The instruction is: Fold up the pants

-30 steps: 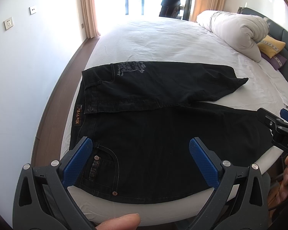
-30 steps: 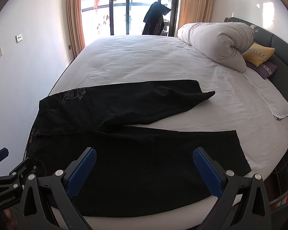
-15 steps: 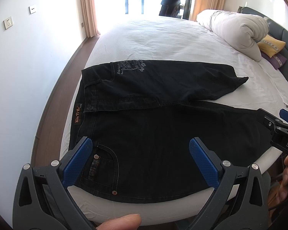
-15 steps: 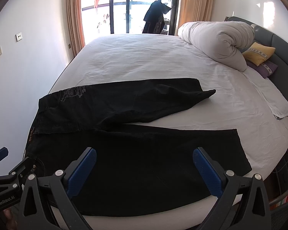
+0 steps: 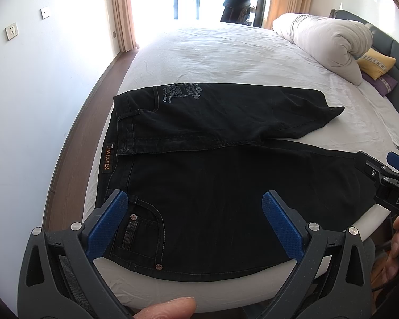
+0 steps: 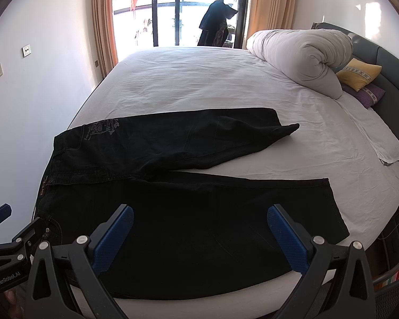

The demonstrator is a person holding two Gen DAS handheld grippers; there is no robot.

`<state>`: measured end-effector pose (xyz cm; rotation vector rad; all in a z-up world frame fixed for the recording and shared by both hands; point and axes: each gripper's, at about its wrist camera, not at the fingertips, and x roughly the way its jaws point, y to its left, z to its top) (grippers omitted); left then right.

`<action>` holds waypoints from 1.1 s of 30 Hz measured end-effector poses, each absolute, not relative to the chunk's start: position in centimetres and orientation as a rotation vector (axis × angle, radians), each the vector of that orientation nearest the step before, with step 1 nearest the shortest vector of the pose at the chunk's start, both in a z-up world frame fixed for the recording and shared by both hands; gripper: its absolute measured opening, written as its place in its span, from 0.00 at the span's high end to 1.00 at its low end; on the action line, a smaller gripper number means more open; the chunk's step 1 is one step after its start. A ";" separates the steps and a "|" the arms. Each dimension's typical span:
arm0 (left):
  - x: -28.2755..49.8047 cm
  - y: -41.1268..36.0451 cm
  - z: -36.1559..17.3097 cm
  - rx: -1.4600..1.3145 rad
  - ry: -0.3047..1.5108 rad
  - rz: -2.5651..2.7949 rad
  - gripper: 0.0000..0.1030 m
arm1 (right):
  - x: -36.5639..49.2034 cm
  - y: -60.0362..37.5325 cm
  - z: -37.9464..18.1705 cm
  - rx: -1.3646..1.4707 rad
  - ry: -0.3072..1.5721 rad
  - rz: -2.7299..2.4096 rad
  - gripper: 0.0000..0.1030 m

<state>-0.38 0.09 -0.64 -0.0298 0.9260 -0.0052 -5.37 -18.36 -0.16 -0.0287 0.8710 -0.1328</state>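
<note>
- The black pants [image 5: 226,186] lie flat on the bed [image 5: 226,53], along the bed's near edge, waistband toward the wall side and legs running toward the pillows.
- The far leg [image 6: 199,135] is angled away from the near leg, so the two split apart in a narrow V, white sheet showing between them; its hem is bunched to a point.
- The near leg [image 6: 252,212] lies straight, its cuff near the bed's corner.
- A brown label [image 5: 108,159] sits on the waistband, and a pale print [image 5: 181,93] marks the far hip.
- My left gripper [image 5: 194,220] hovers over the hip pocket end of the pants, jaws spread wide, holding nothing.
- My right gripper [image 6: 199,232] hovers over the near leg, jaws likewise spread wide and holding nothing.
- On the bed beyond the pants, a rolled white duvet [image 6: 298,58] lies at the headboard side, with a yellow pillow [image 6: 359,73] and a purple one [image 6: 367,94] beside it.
- Past the bed's far end stands a glass door [image 6: 173,8] with tan curtains [image 6: 103,21].
</note>
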 end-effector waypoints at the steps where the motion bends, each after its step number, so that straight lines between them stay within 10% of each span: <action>1: -0.4 0.1 -0.7 -0.030 0.926 -0.005 0.00 | -5.4 -18.4 -0.2 -0.029 0.871 -0.132 0.00; 33: -0.9 0.1 -1.6 -0.030 0.936 -0.005 0.00 | -5.5 -18.3 -1.1 -0.027 0.888 -0.131 0.00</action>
